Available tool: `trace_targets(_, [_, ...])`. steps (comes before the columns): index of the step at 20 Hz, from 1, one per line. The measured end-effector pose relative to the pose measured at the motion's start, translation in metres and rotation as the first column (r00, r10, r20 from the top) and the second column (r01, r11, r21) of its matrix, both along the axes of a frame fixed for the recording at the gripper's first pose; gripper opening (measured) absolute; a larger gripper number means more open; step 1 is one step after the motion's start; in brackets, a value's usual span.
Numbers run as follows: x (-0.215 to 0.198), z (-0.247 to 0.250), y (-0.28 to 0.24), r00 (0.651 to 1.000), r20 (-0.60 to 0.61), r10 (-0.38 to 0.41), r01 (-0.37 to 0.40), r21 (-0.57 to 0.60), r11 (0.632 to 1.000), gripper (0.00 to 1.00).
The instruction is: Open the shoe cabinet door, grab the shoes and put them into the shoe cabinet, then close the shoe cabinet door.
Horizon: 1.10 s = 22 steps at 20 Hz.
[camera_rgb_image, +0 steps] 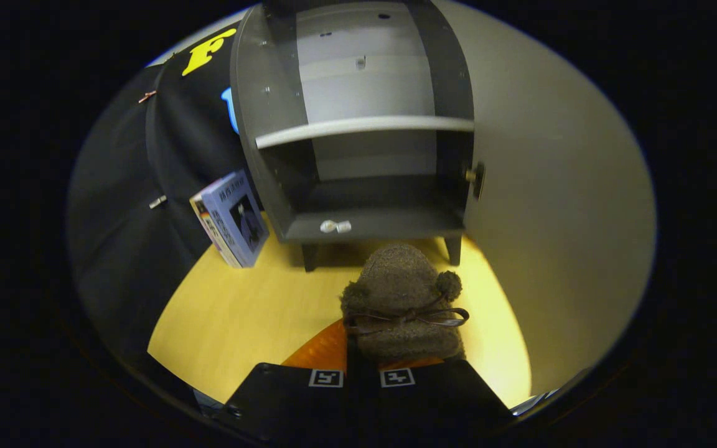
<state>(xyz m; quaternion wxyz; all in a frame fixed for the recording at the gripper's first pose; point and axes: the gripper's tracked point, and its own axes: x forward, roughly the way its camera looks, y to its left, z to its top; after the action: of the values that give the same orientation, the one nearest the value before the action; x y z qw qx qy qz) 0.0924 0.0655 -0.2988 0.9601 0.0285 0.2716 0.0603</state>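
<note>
Before the open cabinet (358, 124) | gripper (361, 377) nearly closed, apparently clamping brown shoe (403, 305)

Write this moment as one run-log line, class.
door: open | shoe: held toe-first ahead of cabinet, above floor | gripper: shut on shoe | lower shelf: no shoe yet | next: probably place shoe inside

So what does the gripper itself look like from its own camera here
The gripper shows as two broad, flat-topped blocks side by side, widening toward the camera. Each carries a small square black-and-white fiducial marker near its inner front corner. The jaws stand close together, with a narrow gap between them. No cables or sleeve appear.
</note>
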Motion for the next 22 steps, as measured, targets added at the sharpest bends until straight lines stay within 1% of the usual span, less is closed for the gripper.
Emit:
trace_targets(5, [0.041,0.114,0.005,0.995,0.101,0.001,-0.003,0.02,1.0,0.07])
trace_targets(9, [0.096,0.17,0.015,0.987,0.158,0.033,-0.029,-0.027,0.999,0.07])
trace_targets(11, [0.128,0.187,0.024,0.985,0.167,0.044,-0.042,-0.017,0.999,0.07])
trace_targets(15, [0.198,0.192,0.035,0.988,0.145,0.048,-0.05,0.009,0.999,0.07])
trace_targets(19, [0.264,0.197,0.041,0.983,0.177,0.044,-0.036,-0.051,0.998,0.07])
trace_targets(22, [0.302,0.182,0.048,0.987,0.152,0.041,-0.028,-0.087,0.996,0.07])
